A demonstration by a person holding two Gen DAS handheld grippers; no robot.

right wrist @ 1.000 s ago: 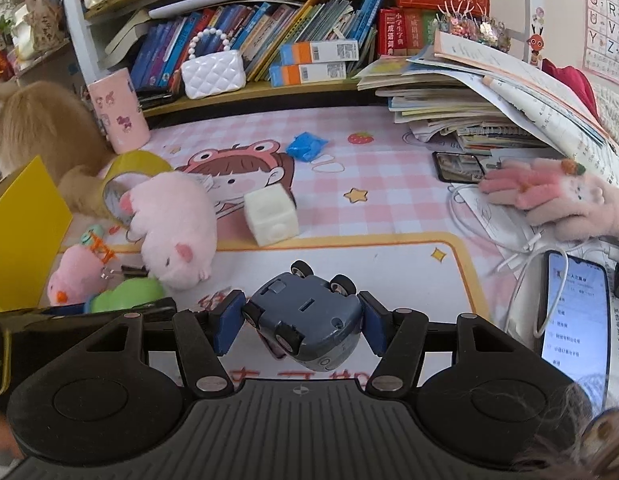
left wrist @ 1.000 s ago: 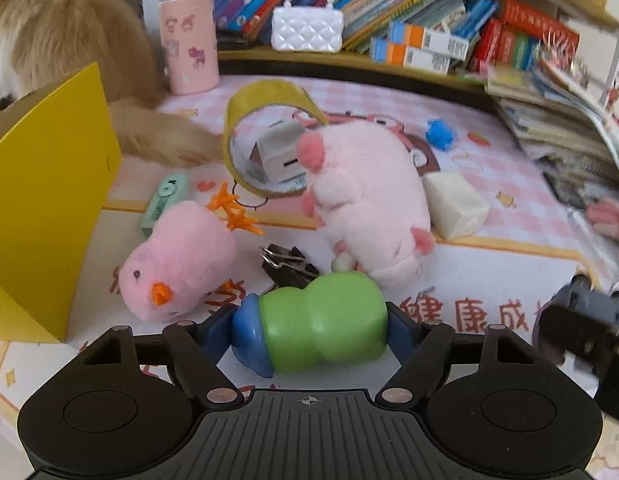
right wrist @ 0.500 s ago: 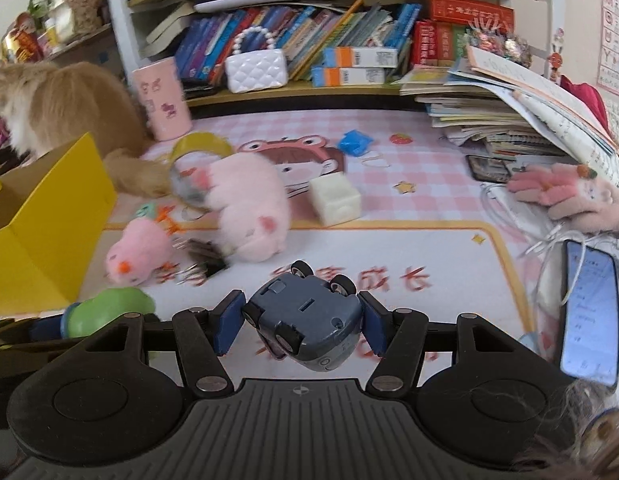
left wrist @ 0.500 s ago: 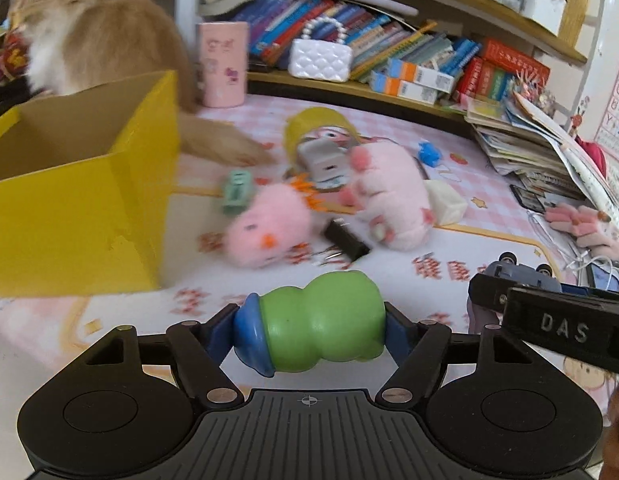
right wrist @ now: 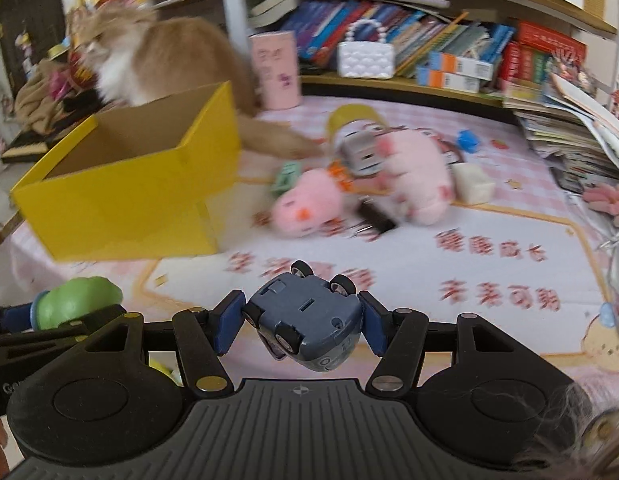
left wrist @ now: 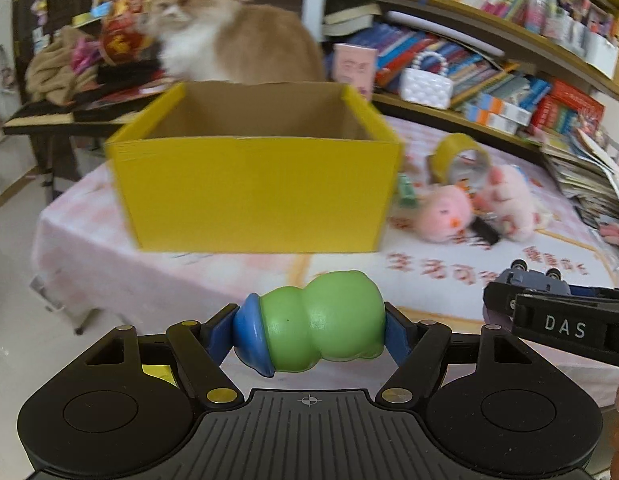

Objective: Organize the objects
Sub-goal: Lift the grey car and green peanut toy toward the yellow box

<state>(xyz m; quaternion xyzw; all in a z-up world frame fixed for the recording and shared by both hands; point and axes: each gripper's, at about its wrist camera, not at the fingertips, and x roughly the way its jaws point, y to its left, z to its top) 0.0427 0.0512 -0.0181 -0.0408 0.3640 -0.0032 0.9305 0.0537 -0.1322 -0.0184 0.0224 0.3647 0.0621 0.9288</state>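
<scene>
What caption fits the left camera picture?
Left gripper carries a green toy toward the yellow box, cat watching.

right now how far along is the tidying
Nothing looks packed yet: what shows of the yellow box inside is bare. In hand: the left tool clamps a green toy, the right tool a blue car. Left on the mat: two pink plushies, tape roll, clip, white cube.

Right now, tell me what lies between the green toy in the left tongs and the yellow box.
Nothing: the left wrist view shows only bare tablecloth between green toy and yellow box.
</scene>
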